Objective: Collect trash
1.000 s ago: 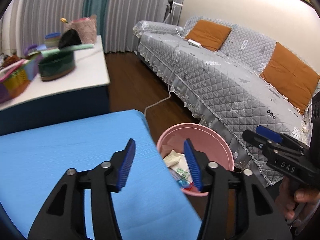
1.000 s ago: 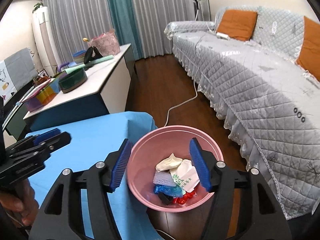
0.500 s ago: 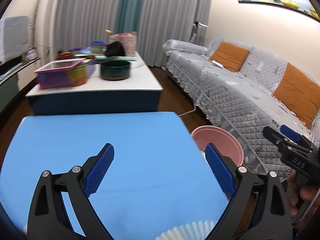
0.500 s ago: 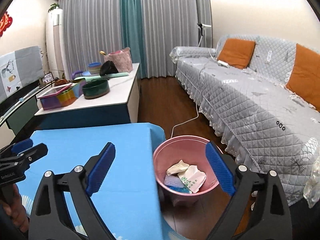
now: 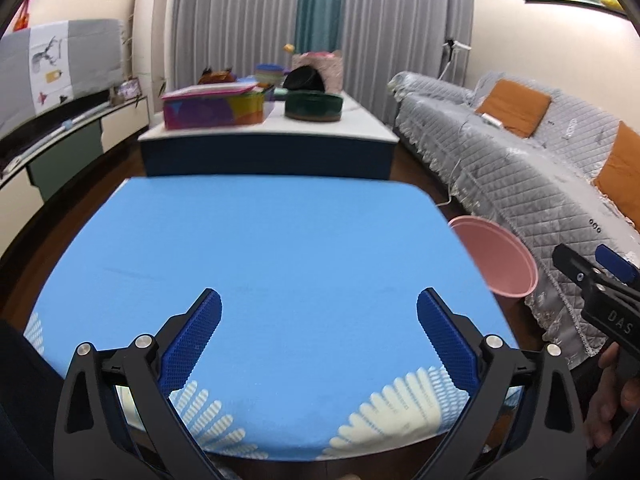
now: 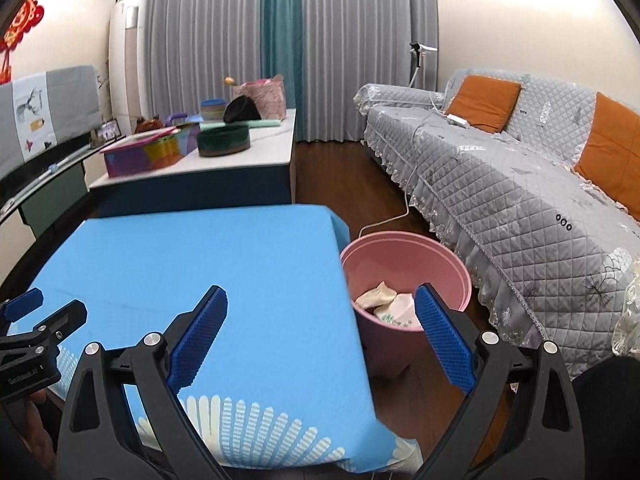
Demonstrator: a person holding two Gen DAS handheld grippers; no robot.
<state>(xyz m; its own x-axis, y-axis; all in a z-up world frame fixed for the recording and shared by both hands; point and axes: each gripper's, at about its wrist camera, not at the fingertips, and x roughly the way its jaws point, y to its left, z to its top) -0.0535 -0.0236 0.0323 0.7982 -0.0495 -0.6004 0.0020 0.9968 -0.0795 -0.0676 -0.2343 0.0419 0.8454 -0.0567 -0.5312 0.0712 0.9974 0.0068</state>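
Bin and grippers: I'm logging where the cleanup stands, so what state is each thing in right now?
Bin: upright on the floor beside the table, holding crumpled trash.
Trash: lying inside the bin.
Table: covered by a blue cloth, no trash visible on it.
Left gripper: open, holding nothing, above the table.
Right gripper: open, holding nothing, above the table's edge by the bin.

Blue-clothed table [image 5: 280,248]; pink trash bin [image 6: 404,256] on wooden floor [image 6: 340,172]
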